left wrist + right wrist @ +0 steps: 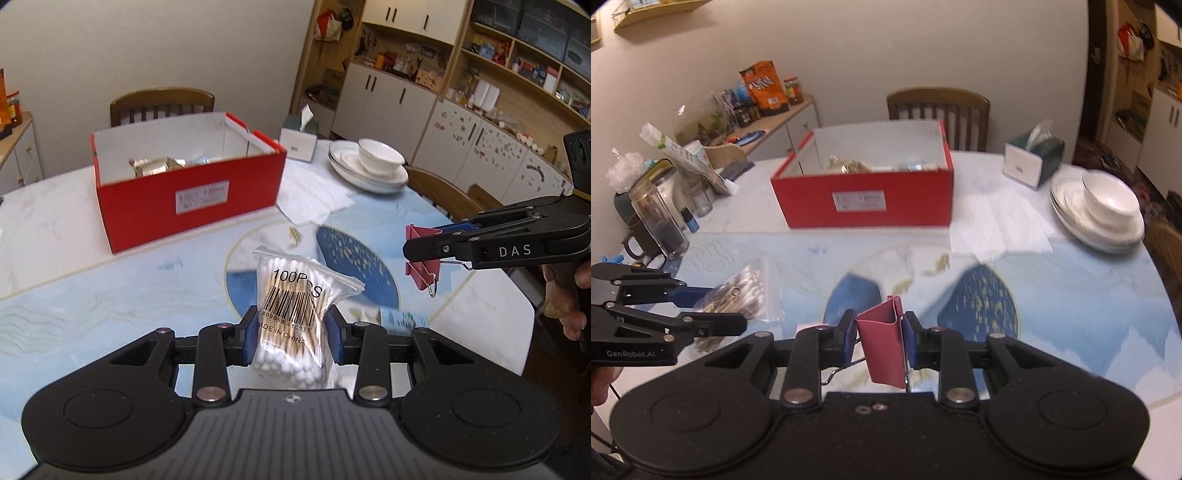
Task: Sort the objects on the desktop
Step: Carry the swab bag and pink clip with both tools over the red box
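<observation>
Our left gripper (291, 338) pinches the cotton swab bag (291, 314) above the table (110, 295); our right gripper (880, 341) clamps the red binder clip (884, 347). The red box (192, 192) sits at eleven o'clock.

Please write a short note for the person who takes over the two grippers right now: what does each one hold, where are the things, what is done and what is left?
Left gripper: shut on the bag of cotton swabs, held above the table.
Right gripper: shut on the red binder clip, also in the air.
The red box stands open at the far side of the table, with some shiny packets already inside.
Done: both items are picked up.
Left: probably carry both to the red box and release them inside. A small gold item and a blurred tube-like object lie on the table; they may need sorting too.
</observation>
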`<state>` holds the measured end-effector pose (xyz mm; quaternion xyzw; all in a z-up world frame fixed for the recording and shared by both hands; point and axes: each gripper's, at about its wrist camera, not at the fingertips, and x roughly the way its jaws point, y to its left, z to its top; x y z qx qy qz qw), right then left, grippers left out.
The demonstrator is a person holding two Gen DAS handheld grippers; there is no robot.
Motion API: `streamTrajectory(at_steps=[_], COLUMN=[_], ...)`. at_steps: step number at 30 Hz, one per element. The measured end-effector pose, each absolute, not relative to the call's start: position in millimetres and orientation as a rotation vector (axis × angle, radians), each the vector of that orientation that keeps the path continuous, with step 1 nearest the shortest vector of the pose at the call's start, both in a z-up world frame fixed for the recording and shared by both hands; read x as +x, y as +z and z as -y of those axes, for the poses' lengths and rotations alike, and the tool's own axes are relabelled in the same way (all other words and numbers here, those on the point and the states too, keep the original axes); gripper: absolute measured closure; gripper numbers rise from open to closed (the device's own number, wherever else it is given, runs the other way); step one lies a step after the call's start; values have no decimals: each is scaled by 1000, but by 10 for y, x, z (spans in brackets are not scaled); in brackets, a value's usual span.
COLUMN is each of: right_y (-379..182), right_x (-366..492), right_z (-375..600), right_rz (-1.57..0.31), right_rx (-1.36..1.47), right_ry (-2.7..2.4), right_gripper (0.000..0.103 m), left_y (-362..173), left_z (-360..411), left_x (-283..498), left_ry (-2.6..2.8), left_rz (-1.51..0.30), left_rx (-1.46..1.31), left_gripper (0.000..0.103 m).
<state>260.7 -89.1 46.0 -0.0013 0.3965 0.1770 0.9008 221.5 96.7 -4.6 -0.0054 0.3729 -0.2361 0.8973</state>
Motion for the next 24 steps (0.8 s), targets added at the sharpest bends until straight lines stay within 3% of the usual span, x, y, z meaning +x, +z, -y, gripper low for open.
streamTrajectory(at_steps=[24], right_y=[931], right_x=[4012], right_z=[669], right_rz=[-711], right_rx=[-98], right_ry=[492], right_gripper=[78], left_y=[462], left_z=[-1048], left_x=[3497], left_ry=[-277], left_rz=[-689], left_rx=[-13], left_gripper=[68])
